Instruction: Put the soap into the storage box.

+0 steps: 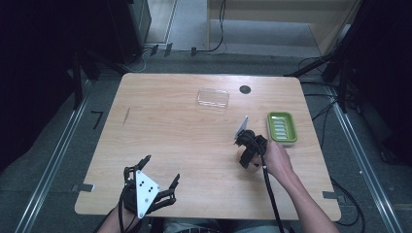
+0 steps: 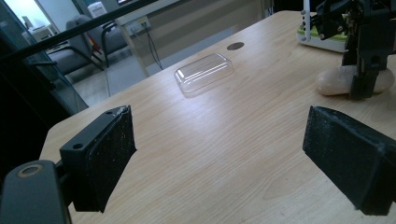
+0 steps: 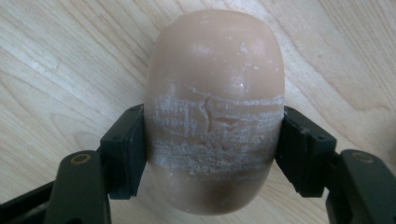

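Gripping soap bar [image 3: 214, 112], right tongs [image 3: 212, 154], scuffed band

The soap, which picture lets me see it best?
The right gripper view: the tan soap bar looms close between the right gripper's pads, its scuffed white marks clear. The left gripper view shows it small, far off on the table. In the high view the gripper mostly hides it.

Light wooden table [image 1: 170, 145] on a grey floor [image 1: 63, 160], with black cables [image 1: 221, 29] trailing beyond its far edge. A small dark round spot [image 1: 245, 89] sits near the table's far edge. Chairs [image 2: 81, 44] stand beyond the table in the left gripper view.
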A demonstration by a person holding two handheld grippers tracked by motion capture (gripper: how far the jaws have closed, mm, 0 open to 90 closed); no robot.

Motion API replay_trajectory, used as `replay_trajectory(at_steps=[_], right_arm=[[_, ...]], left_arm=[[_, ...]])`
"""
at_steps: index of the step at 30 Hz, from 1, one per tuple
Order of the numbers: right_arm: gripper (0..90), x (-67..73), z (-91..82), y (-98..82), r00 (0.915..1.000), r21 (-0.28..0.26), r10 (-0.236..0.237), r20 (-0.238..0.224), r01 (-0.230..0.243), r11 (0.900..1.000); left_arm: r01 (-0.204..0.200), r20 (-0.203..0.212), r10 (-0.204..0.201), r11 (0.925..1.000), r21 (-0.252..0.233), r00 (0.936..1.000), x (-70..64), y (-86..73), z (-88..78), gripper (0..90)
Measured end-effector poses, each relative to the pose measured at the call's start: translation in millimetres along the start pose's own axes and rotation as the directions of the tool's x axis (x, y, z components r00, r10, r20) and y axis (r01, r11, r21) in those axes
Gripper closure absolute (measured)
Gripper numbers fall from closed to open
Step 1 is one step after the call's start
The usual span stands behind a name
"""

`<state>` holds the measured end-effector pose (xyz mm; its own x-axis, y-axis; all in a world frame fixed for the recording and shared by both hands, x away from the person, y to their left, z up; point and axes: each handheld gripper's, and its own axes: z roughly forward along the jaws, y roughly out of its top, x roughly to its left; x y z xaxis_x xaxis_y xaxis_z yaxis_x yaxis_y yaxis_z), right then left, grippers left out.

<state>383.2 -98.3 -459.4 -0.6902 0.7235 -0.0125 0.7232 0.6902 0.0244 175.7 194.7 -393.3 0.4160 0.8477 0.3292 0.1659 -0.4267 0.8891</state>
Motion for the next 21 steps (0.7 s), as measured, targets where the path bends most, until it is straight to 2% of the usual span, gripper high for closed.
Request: replay_trajectory(at_steps=[15, 21], right_arm=[[33.0, -5.0, -8.6, -7.3, 0.9999, 0.007, -0.011, 0.012, 0.011, 1.0], [33.0, -8.0, -11.4, -10.7, 0.9999, 0.01, -0.001, 0.014, 0.001, 1.0]], left_arm=[[0.006, -0.002, -0.006, 1.0, -0.001, 1.0, 0.3, -0.2, -0.2, 9.9], [0.008, -0.003, -0.008, 1.0, -0.002, 1.0, 0.7, -0.2, -0.2, 9.9]])
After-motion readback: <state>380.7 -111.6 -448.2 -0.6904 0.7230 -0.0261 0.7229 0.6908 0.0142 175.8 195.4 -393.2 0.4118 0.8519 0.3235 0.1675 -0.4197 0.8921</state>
